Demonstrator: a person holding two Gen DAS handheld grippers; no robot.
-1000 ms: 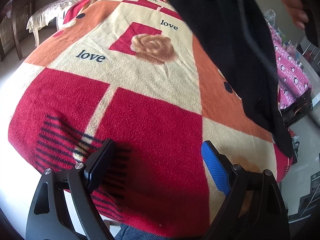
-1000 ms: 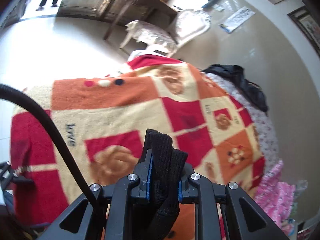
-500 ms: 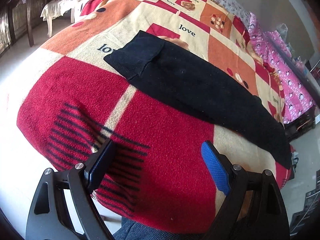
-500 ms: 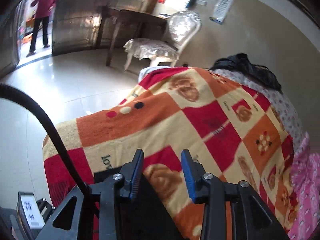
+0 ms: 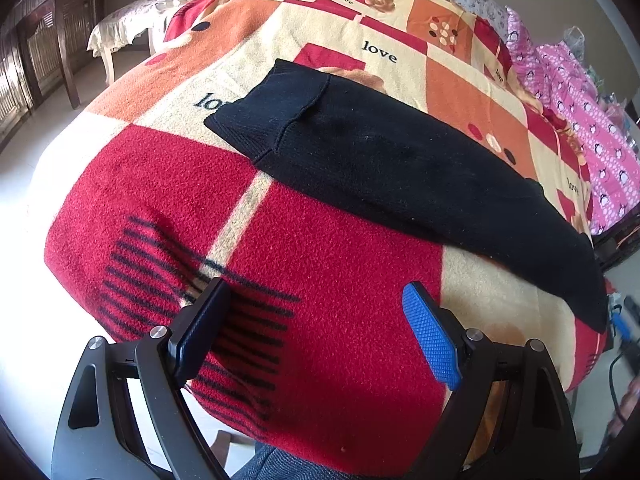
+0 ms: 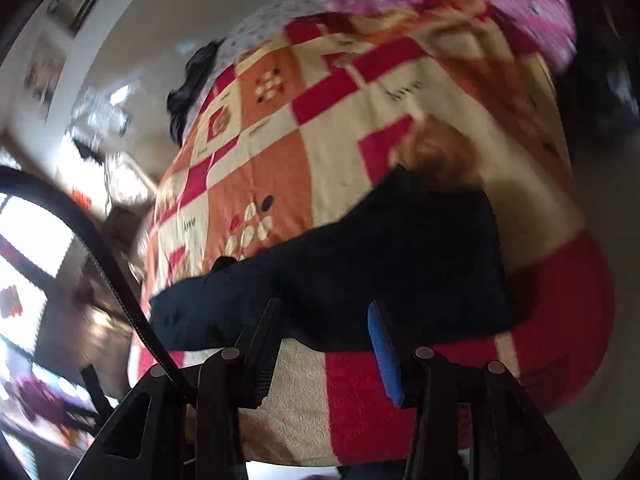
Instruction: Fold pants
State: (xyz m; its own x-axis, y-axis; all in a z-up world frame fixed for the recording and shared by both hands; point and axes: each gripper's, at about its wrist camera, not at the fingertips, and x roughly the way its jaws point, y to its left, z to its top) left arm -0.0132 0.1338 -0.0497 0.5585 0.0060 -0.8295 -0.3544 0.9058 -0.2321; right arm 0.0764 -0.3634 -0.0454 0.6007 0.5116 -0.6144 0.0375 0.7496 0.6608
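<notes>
Black knit pants [image 5: 384, 160] lie flat as a long band across the red, orange and cream checked blanket [image 5: 320, 300], running from the cuffed end at upper left to the lower right edge. My left gripper [image 5: 316, 328] is open and empty, hovering over the red part of the blanket, short of the pants. In the blurred right wrist view the pants [image 6: 380, 256] lie just beyond my right gripper [image 6: 324, 344], which is open and empty above the blanket's near edge [image 6: 304, 400].
A pink patterned cloth [image 5: 592, 128] lies along the blanket's right side. A white chair [image 5: 136, 24] and a dark wooden table [image 5: 52, 20] stand on the floor at the far left. A dark garment [image 6: 192, 80] sits at the blanket's far end.
A second ago my right gripper held the pants up; it let go and they now lie spread on the blanket. The right gripper swung round to the other end. The left gripper barely moved.
</notes>
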